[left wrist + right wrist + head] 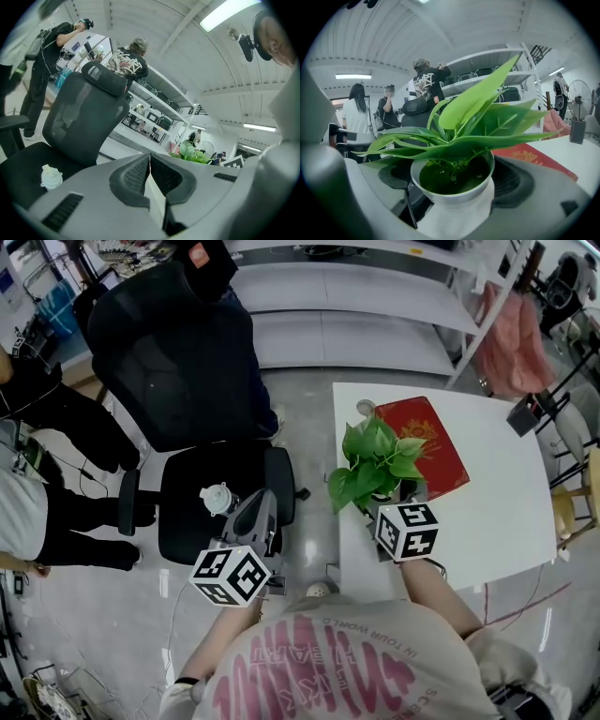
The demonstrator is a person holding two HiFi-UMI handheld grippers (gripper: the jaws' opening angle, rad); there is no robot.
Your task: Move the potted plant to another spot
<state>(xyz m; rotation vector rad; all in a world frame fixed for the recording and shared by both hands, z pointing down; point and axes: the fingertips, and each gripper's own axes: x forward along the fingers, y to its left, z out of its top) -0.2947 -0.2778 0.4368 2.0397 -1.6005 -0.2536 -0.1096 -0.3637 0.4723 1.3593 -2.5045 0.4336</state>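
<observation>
One gripper works: the right gripper (pixel 457 201) clasps the potted plant (pixel 480 136) above the table's (pixel 506 512) near-left part, beside a red package (pixel 431 442). The left gripper (pixel 150 185) is clenched, empty. This looks like the carrying step, and the next move calls for a free spot and a level, gentle set-down.

- A black mesh office chair (pixel 187 381) stands on the glossy grey floor (pixel 309 446), left of a white table (pixel 506 512).
- Long white shelves (pixel 356 334) run across the far side.
- The ribbed white ceiling (pixel 150 28) carries strip lights (pixel 225 11).
- A pedestal fan (pixel 580 93) stands at the far right.
- Several people (pixel 355 112) stand beyond the chair.
</observation>
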